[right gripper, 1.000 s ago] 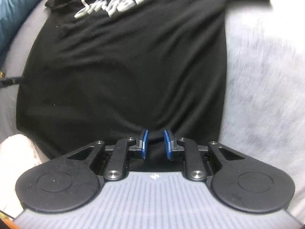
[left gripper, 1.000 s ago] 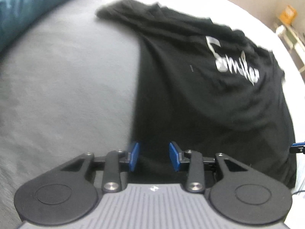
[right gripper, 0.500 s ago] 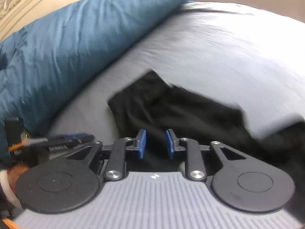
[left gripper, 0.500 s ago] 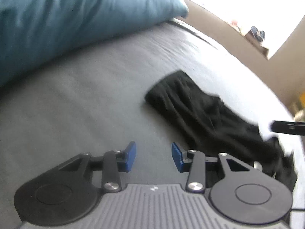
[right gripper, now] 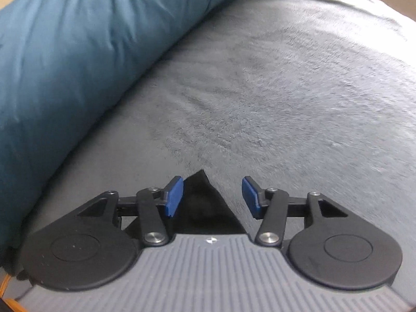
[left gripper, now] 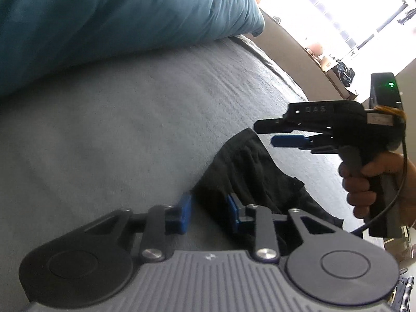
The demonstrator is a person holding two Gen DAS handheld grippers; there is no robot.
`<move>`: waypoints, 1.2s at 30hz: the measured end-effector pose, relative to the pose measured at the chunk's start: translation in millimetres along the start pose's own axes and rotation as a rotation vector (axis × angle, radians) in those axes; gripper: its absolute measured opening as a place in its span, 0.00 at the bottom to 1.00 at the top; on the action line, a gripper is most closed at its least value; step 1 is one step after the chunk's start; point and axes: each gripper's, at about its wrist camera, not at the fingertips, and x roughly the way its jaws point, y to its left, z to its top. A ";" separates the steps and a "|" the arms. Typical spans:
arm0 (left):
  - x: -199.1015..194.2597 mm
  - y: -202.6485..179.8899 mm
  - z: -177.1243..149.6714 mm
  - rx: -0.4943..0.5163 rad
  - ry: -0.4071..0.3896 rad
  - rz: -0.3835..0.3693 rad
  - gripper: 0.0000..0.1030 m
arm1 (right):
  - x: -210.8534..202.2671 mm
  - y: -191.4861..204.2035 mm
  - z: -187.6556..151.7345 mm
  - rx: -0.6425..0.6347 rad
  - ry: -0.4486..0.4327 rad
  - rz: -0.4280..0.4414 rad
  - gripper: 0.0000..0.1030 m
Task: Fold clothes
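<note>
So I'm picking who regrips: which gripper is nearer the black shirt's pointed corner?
Right. The right gripper is open with the black shirt's corner between its fingers; the left gripper is open farther back, at the shirt's near edge.

Your left gripper body hides the near part of the black shirt, so you cannot tell how far the cloth runs toward you. In the right wrist view, only a dark corner of it shows at 6 o'clock. The blue duvet is cut off at 9 o'clock. Beyond the window, at 1 o'clock, everything is washed out.
</note>
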 end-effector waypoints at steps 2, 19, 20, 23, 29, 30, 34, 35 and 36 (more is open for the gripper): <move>7.1 1.5 3.4 -0.013 -0.003 0.002 0.20 | 8.9 1.8 0.8 -0.011 0.021 -0.002 0.48; -15.0 -17.3 -16.4 0.005 -0.162 0.166 0.04 | 14.6 89.9 -0.1 -0.558 -0.142 0.024 0.01; -14.7 -15.3 -17.6 -0.005 -0.159 0.176 0.04 | 18.6 97.0 -5.6 -0.609 -0.150 0.024 0.01; -13.4 -9.0 -23.3 -0.025 -0.141 0.194 0.04 | 32.6 106.3 -18.8 -0.642 -0.163 0.028 0.01; -11.7 1.3 -15.8 -0.052 -0.131 0.146 0.10 | 34.8 89.1 -13.3 -0.465 -0.205 0.024 0.16; -16.7 4.8 -17.5 -0.054 -0.135 0.143 0.13 | 26.1 79.6 -7.5 -0.407 -0.232 0.028 0.25; -27.8 13.0 -17.3 -0.062 -0.161 0.149 0.17 | -40.0 17.6 8.0 -0.121 -0.360 0.074 0.33; -29.8 14.9 -17.9 -0.067 -0.167 0.152 0.18 | -59.4 0.1 6.4 -0.064 -0.384 0.085 0.33; -30.4 16.3 -18.0 -0.068 -0.171 0.155 0.18 | -81.1 -18.6 3.1 -0.010 -0.397 0.079 0.33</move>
